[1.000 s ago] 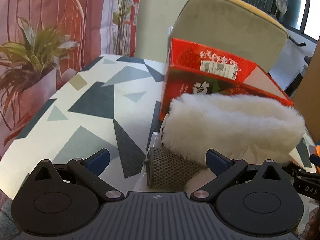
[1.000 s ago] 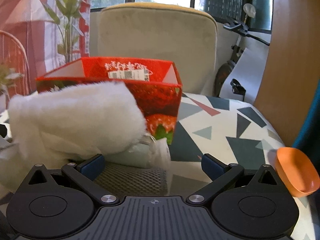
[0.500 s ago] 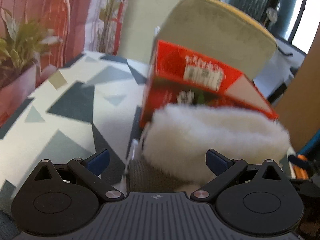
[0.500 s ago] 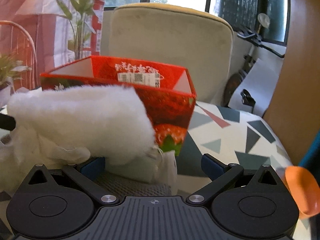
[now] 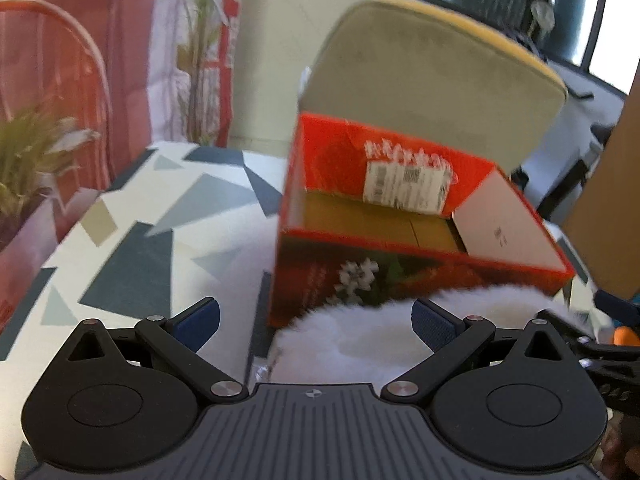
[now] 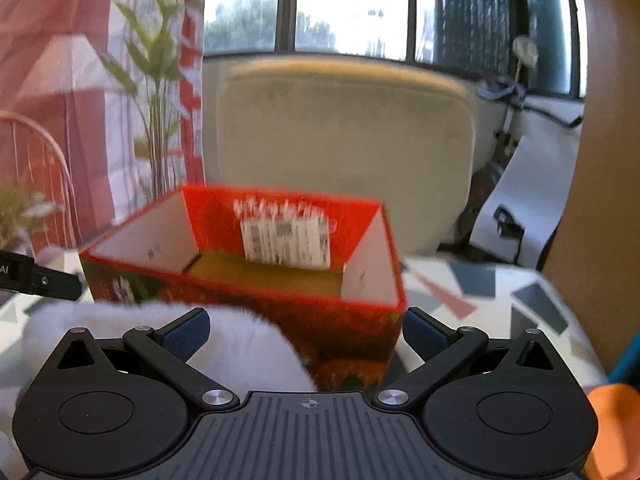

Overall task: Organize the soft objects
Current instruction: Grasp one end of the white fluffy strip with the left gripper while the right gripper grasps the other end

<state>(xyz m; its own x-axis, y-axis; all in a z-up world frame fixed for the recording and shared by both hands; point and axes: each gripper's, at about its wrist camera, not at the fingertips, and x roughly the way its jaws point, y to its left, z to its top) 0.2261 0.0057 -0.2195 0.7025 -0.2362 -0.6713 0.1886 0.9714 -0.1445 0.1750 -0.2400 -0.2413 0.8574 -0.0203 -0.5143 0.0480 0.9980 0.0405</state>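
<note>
At the far left of the left wrist view a potted plant (image 5: pixel 28 168) is seen beside the tabletop (image 5: pixel 132 248), which is covered in a pattern of grey and dark triangles. The left gripper (image 5: pixel 316 316) is held low over this surface with its 2 blue-padded fingers (image 5: pixel 198 320) spread wide apart and nothing clamped between them. To the right of centre an open red box (image 5: pixel 400 248) printed with strawberries is set on the tabletop, its brown bottom laid bare and a white barcode label (image 5: pixel 406 186) stuck on its far inner wall. A white fluffy object (image 5: pixel 376 340) is found just in front of the near wall of the box, between the left gripper's fingers but gripped by neither; whether it touches the box cannot be told. A beige chair back (image 5: pixel 432 92) is seen behind the box. In the right wrist view the same fluffy object (image 6: pixel 240 344) lies at the near left, partly behind the left finger, and the box (image 6: pixel 280 292) sits ahead at centre. The right gripper (image 6: pixel 306 332) is likewise held with its fingers (image 6: pixel 424 330) wide apart and empty. An orange object (image 6: pixel 612 424) is seen at the near right edge, blurred.
</note>
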